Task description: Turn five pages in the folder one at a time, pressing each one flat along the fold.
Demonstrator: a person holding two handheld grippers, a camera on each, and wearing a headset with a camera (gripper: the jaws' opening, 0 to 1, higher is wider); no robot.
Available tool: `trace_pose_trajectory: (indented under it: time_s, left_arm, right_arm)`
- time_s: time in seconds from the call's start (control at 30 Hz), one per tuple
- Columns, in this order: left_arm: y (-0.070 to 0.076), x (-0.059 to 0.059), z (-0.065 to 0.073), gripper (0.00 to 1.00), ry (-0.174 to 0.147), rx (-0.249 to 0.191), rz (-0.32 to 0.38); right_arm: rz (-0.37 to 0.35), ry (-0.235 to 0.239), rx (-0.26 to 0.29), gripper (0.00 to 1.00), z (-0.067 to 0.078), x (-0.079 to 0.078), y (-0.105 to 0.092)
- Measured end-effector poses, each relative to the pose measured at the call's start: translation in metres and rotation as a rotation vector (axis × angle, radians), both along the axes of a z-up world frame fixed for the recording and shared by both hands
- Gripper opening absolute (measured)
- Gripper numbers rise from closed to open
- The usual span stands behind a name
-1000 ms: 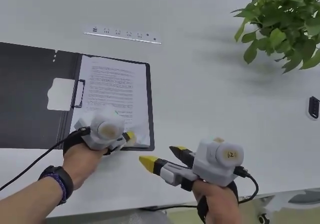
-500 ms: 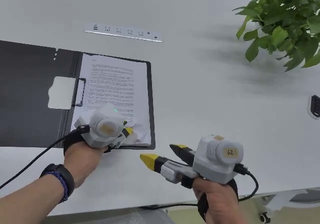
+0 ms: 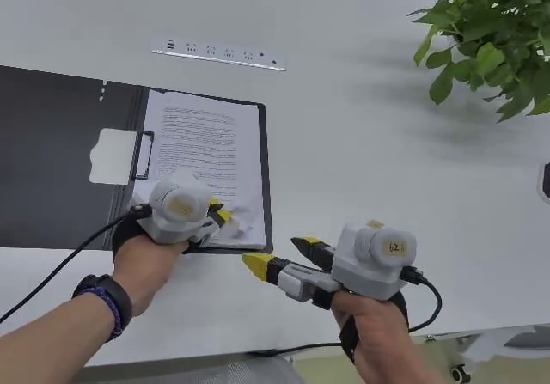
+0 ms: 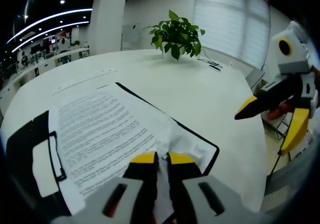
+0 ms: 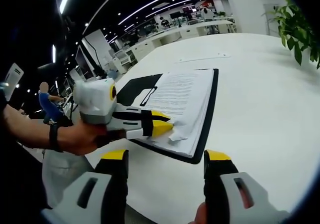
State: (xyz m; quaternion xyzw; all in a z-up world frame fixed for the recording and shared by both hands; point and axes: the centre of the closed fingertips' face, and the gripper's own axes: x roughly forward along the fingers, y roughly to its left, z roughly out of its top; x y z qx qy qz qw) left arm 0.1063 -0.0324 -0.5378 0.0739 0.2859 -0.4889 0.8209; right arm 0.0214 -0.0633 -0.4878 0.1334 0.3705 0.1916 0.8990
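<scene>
Black covers mark the folder [image 3: 51,161], lying open on the white table [image 3: 361,143] in the head view. The top page [image 3: 206,143] is on its right half, long edges running near to far, and the fold [image 3: 125,178], beside the clip [image 3: 144,155], runs along the page's left side. The left gripper [image 3: 222,219] sits at the page's near right corner, so it is the nearer tool, and the sheet would have to swing leftward from there over the fold. The right gripper [image 3: 279,257] hovers just off the folder's near right corner, above bare table, jaws spread and grasping nothing. In the left gripper view the yellow-tipped jaws are clenched on a crumpled bit of that corner, which the head view hides behind the gripper's body; whether one sheet or several is pinched I cannot tell. The right gripper view, looking in from the near right, adds the side-on picture: the corner curls up into the left gripper's jaws while the rest of the page lies flat.
</scene>
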Motion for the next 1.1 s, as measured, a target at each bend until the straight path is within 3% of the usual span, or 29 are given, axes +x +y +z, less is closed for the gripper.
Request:
trace_pose_trajectory:
  time_s: [0.37, 0.53, 0.67, 0.8, 0.9, 1.1]
  left_arm:
    - [0.003, -0.001, 0.012, 0.04, -0.004, -0.022, 0.013]
    - [0.004, 0.001, 0.012, 0.03, -0.005, -0.024, 0.014]
    - [0.007, 0.003, 0.012, 0.03, -0.005, -0.026, 0.019]
    - [0.007, 0.003, 0.013, 0.03, -0.011, -0.024, 0.014]
    - [0.007, 0.003, 0.013, 0.03, -0.012, -0.025, 0.012]
    - [0.009, 0.003, 0.015, 0.04, -0.017, -0.025, 0.012]
  right_arm:
    - [-0.060, -0.026, 0.104, 0.56, -0.006, 0.051, 0.000]
    - [-0.068, -0.014, 0.126, 0.55, -0.014, 0.060, 0.002]
    - [-0.134, -0.021, 0.207, 0.54, -0.016, 0.074, -0.001]
    - [-0.141, -0.019, 0.229, 0.54, -0.020, 0.086, -0.002]
    - [-0.159, -0.018, 0.292, 0.52, -0.019, 0.093, 0.002]
    - [-0.134, -0.016, 0.287, 0.49, -0.020, 0.100, 0.009]
